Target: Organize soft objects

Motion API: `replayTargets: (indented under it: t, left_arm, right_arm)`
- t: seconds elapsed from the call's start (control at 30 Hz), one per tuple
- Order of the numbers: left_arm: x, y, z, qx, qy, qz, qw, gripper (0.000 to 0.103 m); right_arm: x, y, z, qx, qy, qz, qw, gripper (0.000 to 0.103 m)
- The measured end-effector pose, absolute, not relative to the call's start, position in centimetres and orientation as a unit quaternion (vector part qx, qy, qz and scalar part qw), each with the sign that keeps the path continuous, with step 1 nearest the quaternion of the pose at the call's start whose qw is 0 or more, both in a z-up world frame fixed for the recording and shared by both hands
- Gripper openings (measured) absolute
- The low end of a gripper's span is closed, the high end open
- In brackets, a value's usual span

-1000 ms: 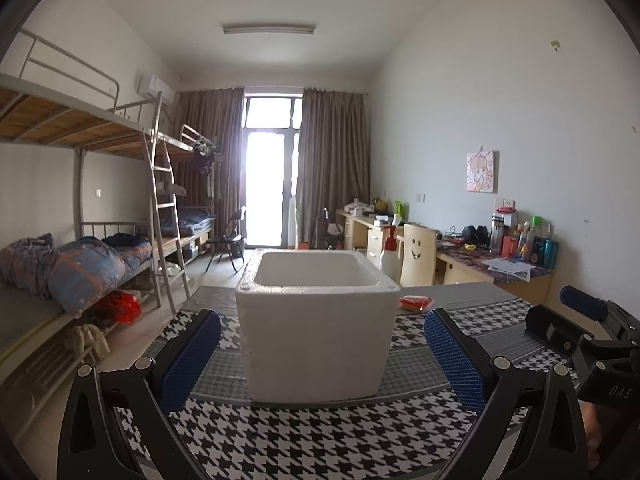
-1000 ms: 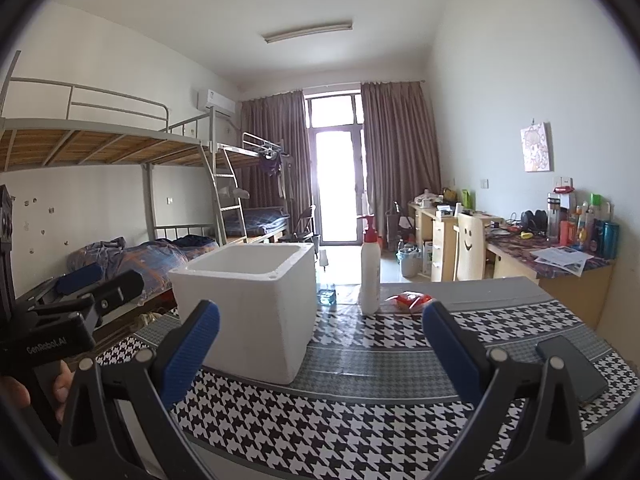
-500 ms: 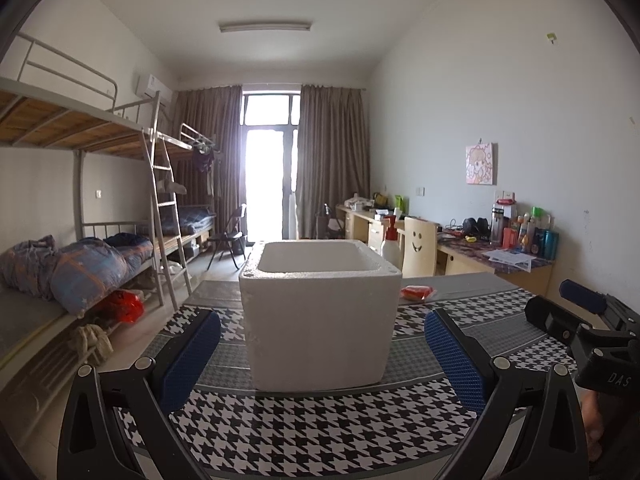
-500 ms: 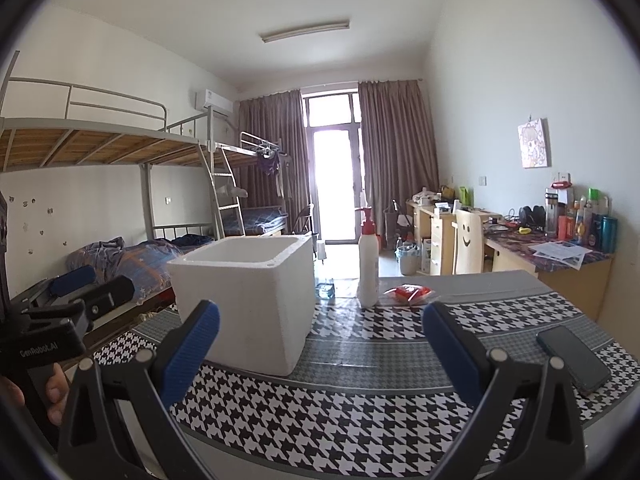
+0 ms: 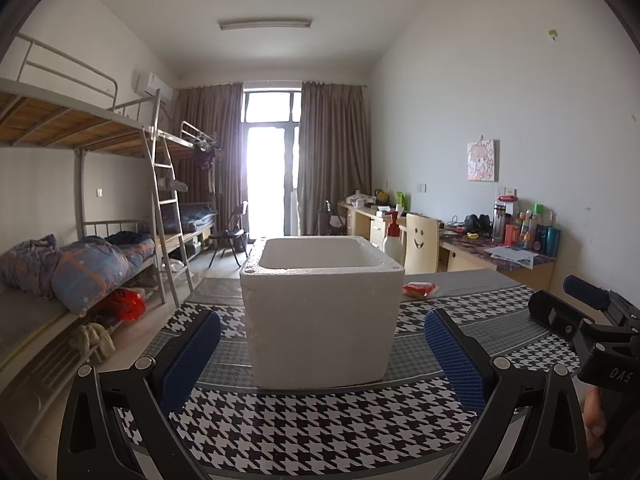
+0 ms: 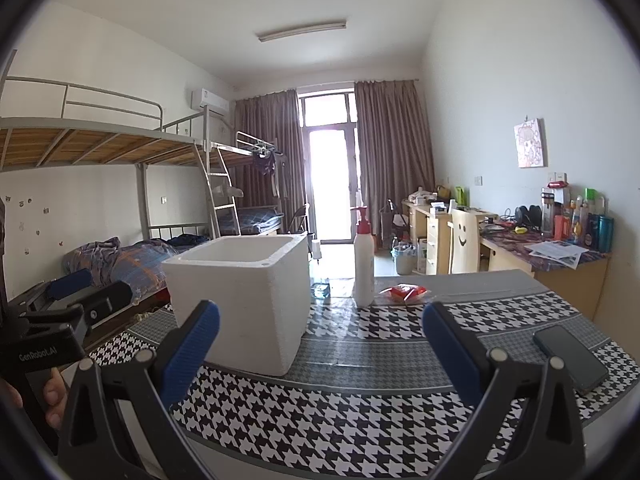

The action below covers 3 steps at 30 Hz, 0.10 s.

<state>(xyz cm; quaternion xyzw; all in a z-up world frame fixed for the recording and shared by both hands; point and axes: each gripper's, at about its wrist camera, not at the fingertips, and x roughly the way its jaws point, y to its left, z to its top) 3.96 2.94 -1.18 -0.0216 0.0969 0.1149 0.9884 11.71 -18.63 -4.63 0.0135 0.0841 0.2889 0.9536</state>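
Observation:
A white foam box stands open on the houndstooth table; it also shows in the right wrist view. A small red soft packet lies behind it to the right, also seen in the right wrist view. My left gripper is open and empty, straight in front of the box. My right gripper is open and empty, in front of the box's right corner. Each gripper shows at the edge of the other's view, the right gripper and the left gripper.
A white pump bottle stands behind the box. A black phone lies at the table's right. Bunk beds line the left wall; desks and a smiley chair line the right wall.
Both grippers have drawn back and tilted slightly, so the box and table sit lower and farther in view. Both stay open and empty.

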Motion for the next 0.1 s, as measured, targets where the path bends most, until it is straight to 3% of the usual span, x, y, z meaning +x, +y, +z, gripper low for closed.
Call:
replayTargets:
  t: [0.1]
  left_arm:
    - [3.86, 3.06, -1.16, -0.025, 0.095, 0.115, 0.989, 0.102]
  right_arm:
    - [11.79, -18.62, -4.63, 0.011, 0.085, 0.288, 0.954, 0.102]
